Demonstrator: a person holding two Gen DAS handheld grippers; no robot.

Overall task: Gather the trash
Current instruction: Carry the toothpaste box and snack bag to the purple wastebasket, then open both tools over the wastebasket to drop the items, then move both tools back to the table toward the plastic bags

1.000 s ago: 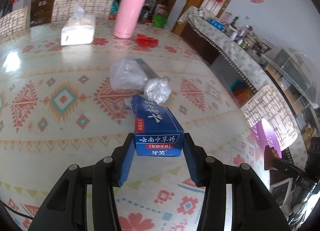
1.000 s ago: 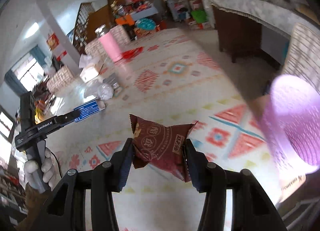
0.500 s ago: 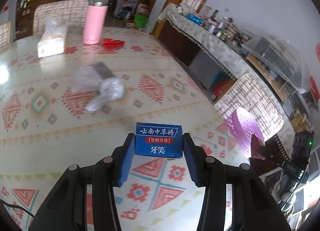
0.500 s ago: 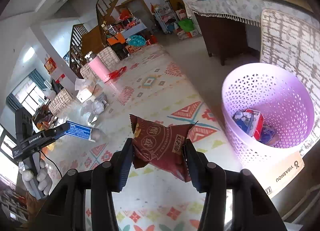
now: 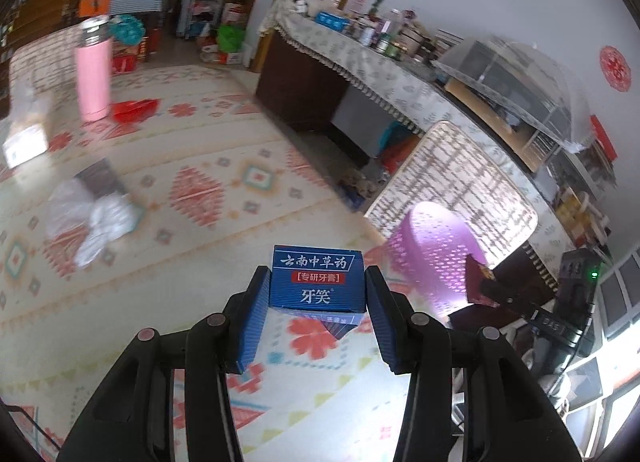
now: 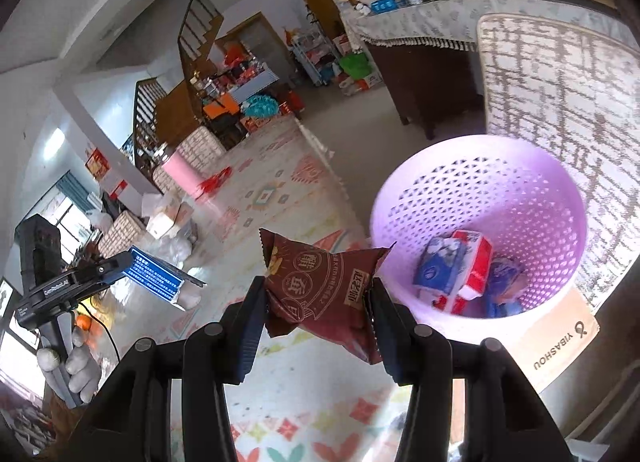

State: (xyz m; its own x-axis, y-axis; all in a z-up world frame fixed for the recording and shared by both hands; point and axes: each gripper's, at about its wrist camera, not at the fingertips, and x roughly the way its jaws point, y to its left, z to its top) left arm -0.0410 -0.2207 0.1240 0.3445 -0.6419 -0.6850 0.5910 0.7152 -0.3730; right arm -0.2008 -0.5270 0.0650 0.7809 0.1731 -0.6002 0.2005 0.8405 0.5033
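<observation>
My left gripper [image 5: 317,300] is shut on a blue toothpaste box [image 5: 318,278], carried above the patterned tablecloth [image 5: 192,254] near the table's edge. My right gripper [image 6: 318,304] is shut on a dark red snack packet [image 6: 320,294], just left of a purple mesh basket [image 6: 400,206] that holds several boxes and wrappers. In the left wrist view the purple basket [image 5: 432,250] stands to the right past the table edge, with the red packet [image 5: 480,282] beside it. In the right wrist view the left gripper [image 6: 124,266] shows with the blue box [image 6: 158,278].
On the table lie crumpled clear plastic bags [image 5: 88,210], a red wrapper [image 5: 134,108], a pink bottle [image 5: 94,74] and a tissue pack [image 5: 26,138]. A woven chair [image 5: 452,178] stands behind the basket. A gloved hand [image 6: 72,362] grips the left handle.
Both grippers have swung right toward the basket with their loads. The basket is now fully visible beside the red packet, and the bags on the table have slid left in view.
</observation>
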